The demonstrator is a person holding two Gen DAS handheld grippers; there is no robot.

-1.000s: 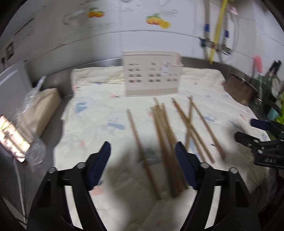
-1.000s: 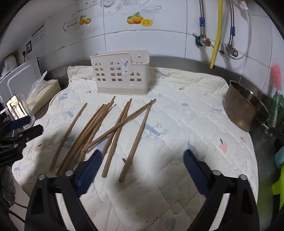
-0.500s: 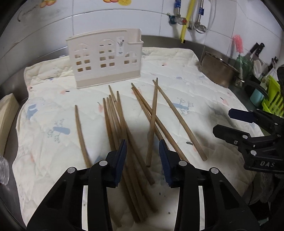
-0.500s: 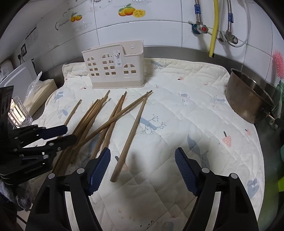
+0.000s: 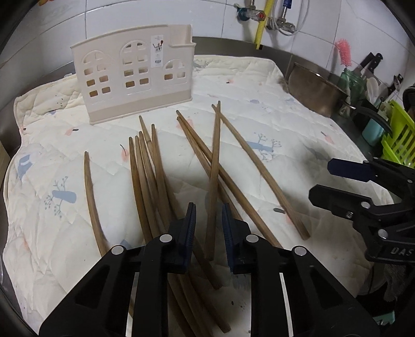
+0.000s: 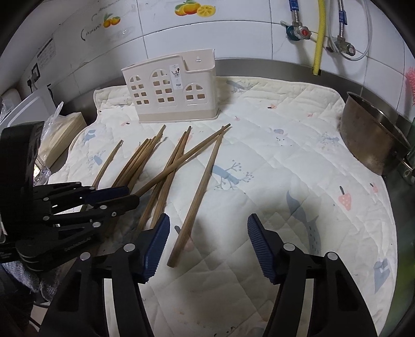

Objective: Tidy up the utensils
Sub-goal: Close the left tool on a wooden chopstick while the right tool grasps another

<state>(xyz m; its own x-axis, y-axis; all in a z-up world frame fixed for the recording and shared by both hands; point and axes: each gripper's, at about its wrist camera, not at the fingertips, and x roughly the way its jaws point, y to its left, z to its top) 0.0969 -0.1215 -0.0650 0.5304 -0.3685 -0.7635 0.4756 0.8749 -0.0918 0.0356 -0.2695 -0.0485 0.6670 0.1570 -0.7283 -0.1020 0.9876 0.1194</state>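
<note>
- Left wrist view: the left gripper point(image 5: 207, 229) sits low over the chopsticks point(image 5: 160, 181), its jaws drawn close with a narrow gap; one chopstick point(image 5: 214, 181) runs up through that gap, and I cannot tell whether the pads touch it.
- Same view: the chopsticks lie scattered on a quilted mat point(image 5: 259, 124) on the counter, a tight bundle at left, one stray stick point(image 5: 89, 191) apart beyond it, and crossed sticks at right.
- Same view: the beige utensil holder point(image 5: 135, 72) stands upright behind the sticks' far tips, empty-handed of any stick that shows.
- Only this view shows a green rack point(image 5: 399, 137) and a jar of tools point(image 5: 350, 80) past the mat's right edge.
- Right wrist view: the right gripper point(image 6: 207, 242) hovers with jaws spread wide, holding nothing; one chopstick point(image 6: 199, 191) ends just inside its left pad.
- Only this view shows fruit stickers point(image 6: 194, 9) on the tiled wall and a bagged box point(image 6: 62, 132) left of the mat.
- Both views show the metal pot point(image 6: 371, 140) at the mat's right edge.
</note>
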